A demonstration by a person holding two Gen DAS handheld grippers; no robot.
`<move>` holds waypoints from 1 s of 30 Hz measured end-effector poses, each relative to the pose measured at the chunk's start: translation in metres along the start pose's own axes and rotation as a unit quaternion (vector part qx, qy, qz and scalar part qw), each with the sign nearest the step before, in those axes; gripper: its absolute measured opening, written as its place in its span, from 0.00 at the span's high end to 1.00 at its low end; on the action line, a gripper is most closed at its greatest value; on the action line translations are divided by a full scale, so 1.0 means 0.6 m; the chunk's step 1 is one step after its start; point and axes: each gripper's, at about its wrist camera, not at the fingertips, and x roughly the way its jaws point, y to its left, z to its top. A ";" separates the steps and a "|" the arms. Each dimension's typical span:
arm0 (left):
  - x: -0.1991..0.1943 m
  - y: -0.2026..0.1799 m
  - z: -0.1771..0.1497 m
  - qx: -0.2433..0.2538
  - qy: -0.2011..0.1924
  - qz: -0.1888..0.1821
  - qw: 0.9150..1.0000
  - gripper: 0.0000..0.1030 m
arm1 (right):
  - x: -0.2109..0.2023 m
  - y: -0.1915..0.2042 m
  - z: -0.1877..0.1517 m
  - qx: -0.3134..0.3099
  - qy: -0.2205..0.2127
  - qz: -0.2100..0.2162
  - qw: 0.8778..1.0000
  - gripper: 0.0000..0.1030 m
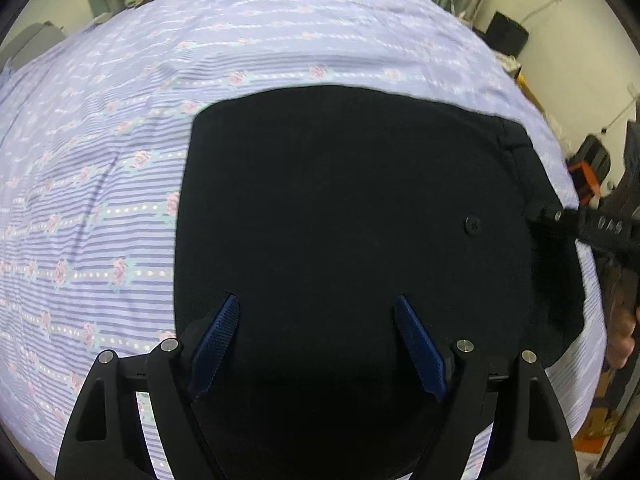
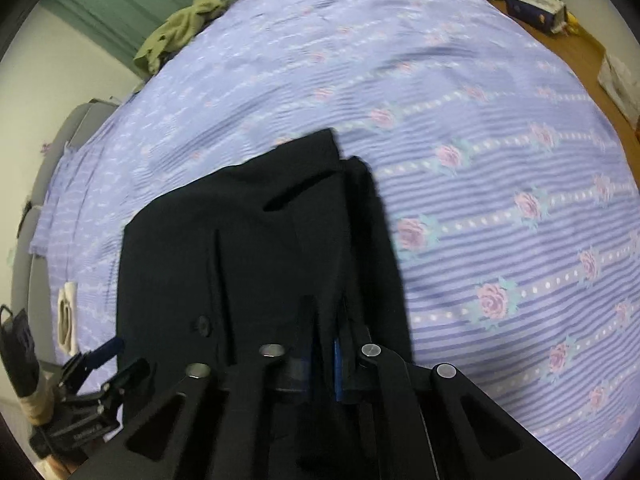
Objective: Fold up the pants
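The black pants (image 1: 340, 208) lie folded into a compact block on the lilac flowered bedsheet (image 1: 100, 160), with a button (image 1: 473, 224) near the waistband. My left gripper (image 1: 318, 344) is open just above the near edge of the pants, its blue pads (image 1: 216, 348) wide apart, holding nothing. My right gripper (image 2: 324, 356) is shut on the waistband edge of the pants (image 2: 260, 248); it also shows in the left wrist view (image 1: 560, 216) at the right side of the pants. The left gripper shows in the right wrist view (image 2: 100, 364) at the pants' left edge.
A green garment (image 2: 176, 32) lies bunched at the bed's far end by green curtains. The bedsheet (image 2: 500, 160) stretches widely around the pants. Boxes (image 2: 536, 8) and a wooden floor lie beyond the bed's right side. A grey chair (image 2: 48, 168) stands at the left.
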 end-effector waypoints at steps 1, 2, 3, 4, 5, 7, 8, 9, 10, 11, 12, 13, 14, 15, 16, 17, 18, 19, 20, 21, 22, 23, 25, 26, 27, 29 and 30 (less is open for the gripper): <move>0.002 -0.003 -0.002 0.004 0.000 0.002 1.000 0.21 | -0.002 -0.006 -0.001 0.007 -0.005 -0.012 1.000 0.68; 0.004 -0.006 -0.004 0.009 -0.001 0.005 1.000 0.20 | -0.003 -0.008 -0.004 0.008 -0.010 -0.024 1.000 0.59; 0.006 -0.008 -0.005 0.012 0.000 0.007 1.000 0.20 | -0.006 -0.009 -0.007 0.004 -0.016 -0.045 0.999 0.47; 0.007 -0.011 -0.006 0.015 0.001 0.008 1.000 0.20 | -0.009 -0.008 -0.010 -0.002 -0.019 -0.057 0.998 0.43; 0.009 -0.013 -0.007 0.016 0.004 0.007 1.000 0.20 | -0.013 -0.007 -0.014 -0.013 -0.021 -0.068 0.997 0.42; 0.011 -0.011 -0.005 0.014 0.007 0.005 1.000 0.20 | -0.019 0.002 -0.022 -0.036 -0.019 -0.085 0.996 0.41; 0.010 -0.011 -0.009 0.014 0.008 0.005 1.000 0.20 | -0.027 -0.001 -0.025 -0.046 -0.021 -0.094 0.994 0.39; 0.008 -0.011 -0.010 0.012 0.010 0.008 1.000 0.20 | -0.038 -0.002 -0.030 -0.054 -0.025 -0.106 0.993 0.37; 0.010 -0.006 -0.005 0.010 0.012 0.009 1.000 0.20 | -0.048 -0.009 -0.034 -0.058 -0.029 -0.122 0.990 0.35; 0.009 -0.006 -0.003 0.007 0.014 0.008 1.000 0.20 | -0.063 -0.015 -0.035 -0.061 -0.036 -0.154 0.986 0.35; 0.004 -0.004 -0.003 0.003 0.014 0.005 1.000 0.20 | -0.074 -0.019 -0.035 -0.058 -0.041 -0.164 0.984 0.35; -0.003 -0.003 -0.003 -0.001 0.012 0.003 1.000 0.20 | -0.090 -0.028 -0.034 -0.050 -0.048 -0.164 0.984 0.35; -0.010 -0.002 -0.007 -0.003 0.009 0.003 1.000 0.20 | -0.104 -0.033 -0.033 -0.039 -0.051 -0.157 0.985 0.35; -0.020 -0.003 -0.009 -0.004 0.004 0.002 1.000 0.20 | -0.115 -0.036 -0.032 -0.030 -0.052 -0.149 0.987 0.35; -0.032 -0.007 -0.012 -0.001 -0.004 0.001 1.000 0.20 | -0.129 -0.036 -0.034 -0.027 -0.054 -0.139 0.988 0.35; -0.044 -0.011 -0.016 0.004 -0.011 0.003 1.000 0.20 | -0.138 -0.030 -0.037 -0.031 -0.058 -0.138 0.988 0.35; -0.056 -0.015 -0.020 0.009 -0.018 0.009 1.000 0.20 | -0.145 -0.024 -0.043 -0.036 -0.062 -0.140 0.988 0.35; -0.066 -0.019 -0.026 0.015 -0.024 0.014 0.999 0.19 | -0.154 -0.015 -0.051 -0.042 -0.067 -0.140 0.987 0.34; -0.075 -0.023 -0.031 0.020 -0.030 0.020 0.999 0.18 | -0.155 -0.007 -0.058 -0.045 -0.068 -0.138 0.987 0.33; -0.083 -0.025 -0.038 0.024 -0.034 0.025 0.999 0.17 | -0.158 0.002 -0.070 -0.048 -0.069 -0.133 0.988 0.29; -0.088 -0.022 -0.042 0.027 -0.037 0.029 0.999 0.16 | -0.159 0.010 -0.082 -0.053 -0.068 -0.129 0.988 0.29; -0.092 -0.021 -0.046 0.028 -0.039 0.031 0.998 0.14 | -0.156 0.016 -0.090 -0.056 -0.066 -0.128 0.988 0.29; -0.087 -0.015 -0.060 0.024 -0.030 0.033 0.999 0.14 | -0.146 0.025 -0.113 -0.062 -0.056 -0.127 0.988 0.29; -0.078 -0.011 -0.068 0.018 -0.022 0.038 0.999 0.14 | -0.141 0.024 -0.123 -0.062 -0.050 -0.124 0.989 0.29; -0.068 -0.006 -0.073 0.011 -0.010 0.041 0.999 0.14 | -0.133 0.022 -0.129 -0.061 -0.043 -0.119 0.990 0.29; -0.055 0.002 -0.087 -0.006 0.008 0.044 0.999 0.14 | -0.118 0.016 -0.137 -0.053 -0.035 -0.108 0.992 0.28; -0.049 0.009 -0.089 -0.013 0.012 0.046 0.999 0.14 | -0.107 0.011 -0.137 -0.046 -0.032 -0.097 0.994 0.29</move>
